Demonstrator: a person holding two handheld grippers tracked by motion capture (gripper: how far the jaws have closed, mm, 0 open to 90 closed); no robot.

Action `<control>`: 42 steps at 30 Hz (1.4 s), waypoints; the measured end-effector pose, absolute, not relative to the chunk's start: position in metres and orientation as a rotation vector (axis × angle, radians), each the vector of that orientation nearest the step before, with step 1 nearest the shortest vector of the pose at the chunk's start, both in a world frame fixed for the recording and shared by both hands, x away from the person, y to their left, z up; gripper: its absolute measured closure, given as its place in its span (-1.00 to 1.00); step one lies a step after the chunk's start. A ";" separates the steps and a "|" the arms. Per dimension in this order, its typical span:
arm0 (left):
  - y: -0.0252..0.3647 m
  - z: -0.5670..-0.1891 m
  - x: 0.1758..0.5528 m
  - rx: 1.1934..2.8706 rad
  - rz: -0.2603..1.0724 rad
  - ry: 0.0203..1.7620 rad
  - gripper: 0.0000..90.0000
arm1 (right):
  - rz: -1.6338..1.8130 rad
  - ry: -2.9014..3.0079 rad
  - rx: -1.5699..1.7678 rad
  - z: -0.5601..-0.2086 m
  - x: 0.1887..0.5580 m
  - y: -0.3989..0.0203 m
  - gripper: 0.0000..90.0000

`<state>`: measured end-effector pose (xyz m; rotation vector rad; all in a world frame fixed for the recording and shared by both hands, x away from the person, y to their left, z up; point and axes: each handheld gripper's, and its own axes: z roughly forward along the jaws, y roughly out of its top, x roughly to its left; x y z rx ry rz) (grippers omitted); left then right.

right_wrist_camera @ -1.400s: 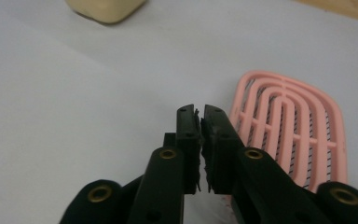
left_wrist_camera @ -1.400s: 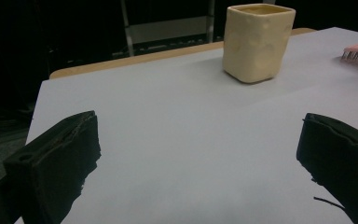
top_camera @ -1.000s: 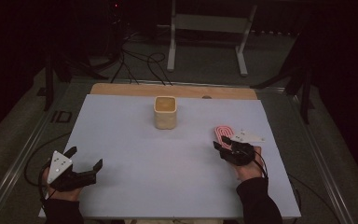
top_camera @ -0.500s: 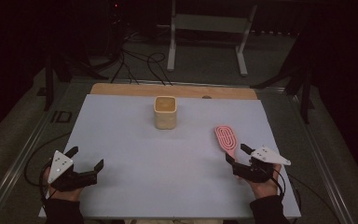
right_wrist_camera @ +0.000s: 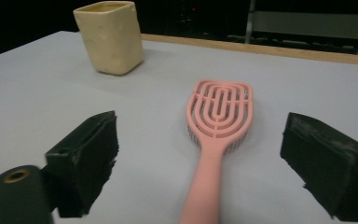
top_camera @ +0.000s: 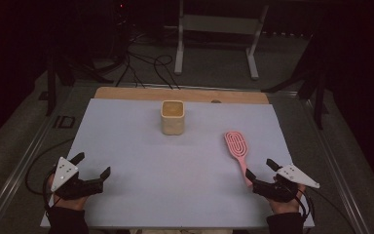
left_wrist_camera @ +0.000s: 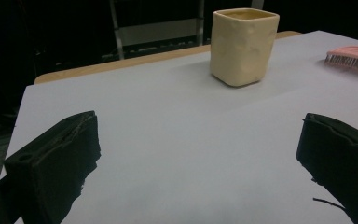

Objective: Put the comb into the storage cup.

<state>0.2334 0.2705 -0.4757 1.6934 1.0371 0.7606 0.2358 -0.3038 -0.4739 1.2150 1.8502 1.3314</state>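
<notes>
Lying flat on the white table [top_camera: 141, 146], a pink hairbrush [top_camera: 238, 149] rests bristles down on the right half of the surface, its oval slotted head pointing toward the far edge and its handle running back toward the person. In the right gripper view the brush [right_wrist_camera: 216, 135] lies between the two black jaws, which stand wide apart on either side of the handle without touching it; the handle runs down the middle of the gap. In the high view the right gripper [top_camera: 262, 174] sits low near the table's near right corner, just at the end of the handle, with a grey three-cornered plate on top. Farther off, a cream square-sided cup [top_camera: 173, 117] stands upright near the middle of the far side, well apart from the brush. The left gripper [top_camera: 92, 165] rests near the near left corner, its jaws also spread wide with nothing between them; its own view shows bare table between the jaws, the cup [left_wrist_camera: 243, 45] ahead and the brush's bristled head [left_wrist_camera: 352, 58] at the right edge.
</notes>
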 end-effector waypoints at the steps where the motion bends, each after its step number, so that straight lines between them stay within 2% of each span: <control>1: 0.270 -0.476 0.233 1.692 0.758 1.036 -1.00 | 1.331 1.852 1.215 -0.474 0.236 -0.304 -0.78; 20: 0.258 -0.481 0.237 1.735 0.745 1.028 -1.00 | 1.315 1.910 1.278 -0.476 0.242 -0.304 -0.82; 42: 0.260 -0.485 0.239 1.725 0.752 1.054 -1.00 | 1.246 1.969 1.324 -0.442 0.256 -0.289 -0.83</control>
